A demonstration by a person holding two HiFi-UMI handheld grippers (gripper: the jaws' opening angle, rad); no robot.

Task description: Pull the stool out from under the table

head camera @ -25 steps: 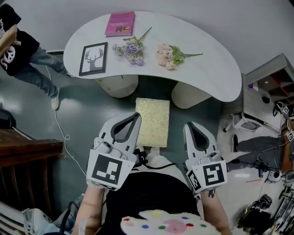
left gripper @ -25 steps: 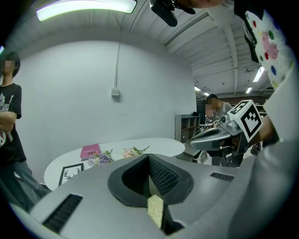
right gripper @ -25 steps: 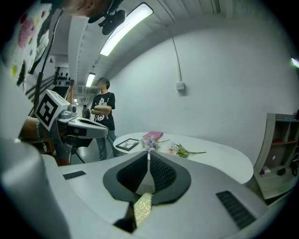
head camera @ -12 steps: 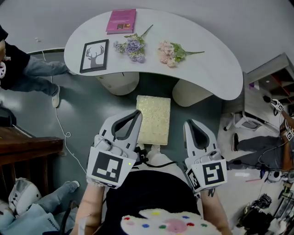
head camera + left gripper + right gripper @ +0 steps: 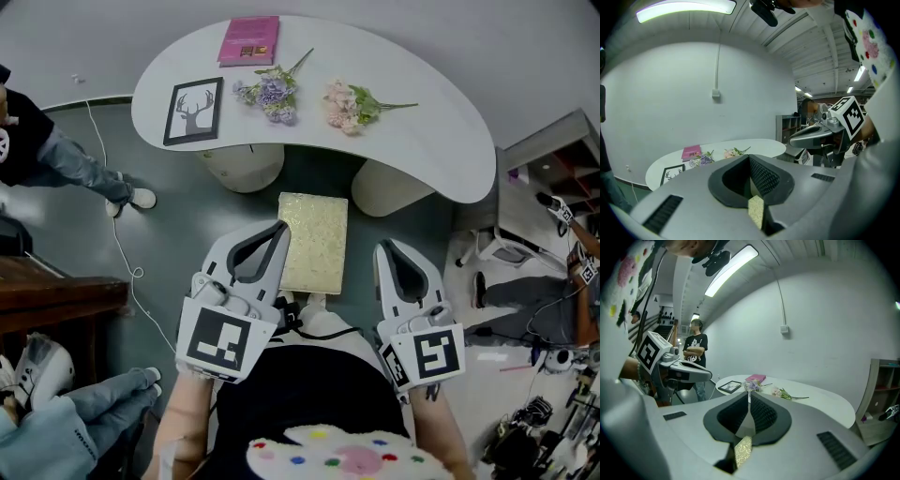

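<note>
The left claw (image 5: 278, 229) is clenched, its grey moulded jaws with ribbed black pads (image 5: 761, 177) pressed together on nothing; the right claw (image 5: 385, 251) is clenched and empty likewise, its pads meeting in a thin seam (image 5: 749, 404); between the two lies the rectangular stool with a pale yellow, grainy cushion top (image 5: 314, 242), standing on the dark green floor (image 5: 178, 220); the left claw's tip overlaps its left edge in the head view, contact unclear; the stool's far end sits near the inner curve of the smooth white kidney-shaped worktop (image 5: 422, 122), between two rounded cream pedestals (image 5: 242, 169); on the worktop lie a pink book (image 5: 248, 40), a black-framed deer picture (image 5: 193, 111), a purple flower sprig (image 5: 270, 94) and a pink flower sprig (image 5: 345, 103).
</note>
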